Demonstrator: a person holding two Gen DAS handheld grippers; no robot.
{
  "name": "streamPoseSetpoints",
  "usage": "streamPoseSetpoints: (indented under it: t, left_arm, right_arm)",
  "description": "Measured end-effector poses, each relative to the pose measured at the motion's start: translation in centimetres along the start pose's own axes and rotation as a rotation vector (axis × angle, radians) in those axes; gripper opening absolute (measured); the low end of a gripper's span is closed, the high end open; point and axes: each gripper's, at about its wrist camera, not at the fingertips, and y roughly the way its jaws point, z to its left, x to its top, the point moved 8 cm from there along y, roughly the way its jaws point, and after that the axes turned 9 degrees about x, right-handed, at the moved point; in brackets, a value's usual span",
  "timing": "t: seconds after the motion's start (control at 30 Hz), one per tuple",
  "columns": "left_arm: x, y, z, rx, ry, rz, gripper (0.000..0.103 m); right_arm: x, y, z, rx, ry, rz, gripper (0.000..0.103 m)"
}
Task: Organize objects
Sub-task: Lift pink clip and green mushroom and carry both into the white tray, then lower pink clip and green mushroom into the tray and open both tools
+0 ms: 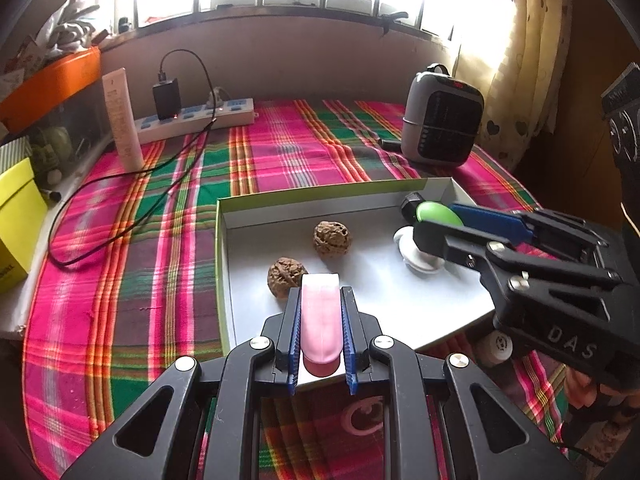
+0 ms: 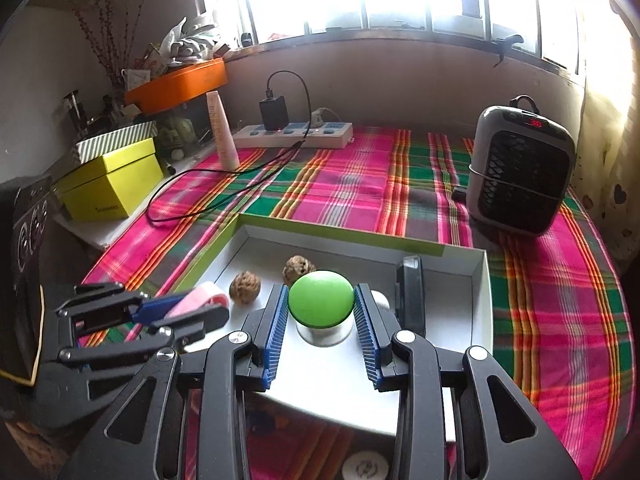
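Left gripper [image 1: 320,312] clamped on pink tube [image 1: 320,320], right gripper [image 2: 321,300] clamped on green-capped jar [image 2: 321,300]; I'd lower both into white tray [image 1: 400,288], clear of walnuts [image 1: 331,237].

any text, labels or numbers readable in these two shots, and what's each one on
"DAS": raised letters on the right gripper, on its black body, in the left wrist view.
Red digits on the space heater, on its top display: too blurred to read.
Print down the white tube: too small to read.
Small word on the yellow box: too blurred to read.
Print on the black box at the frame edge: unreadable.
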Motion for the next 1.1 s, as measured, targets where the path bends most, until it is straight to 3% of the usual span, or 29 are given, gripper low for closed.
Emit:
streamPoseSetpoints:
  t: [1.1]
  left_arm:
    - [0.0, 3.7, -0.5, -0.017, 0.006, 0.059, 0.016]
  right_arm:
    - [1.5, 6.2, -2.5, -0.030, 0.018, 0.094, 0.035]
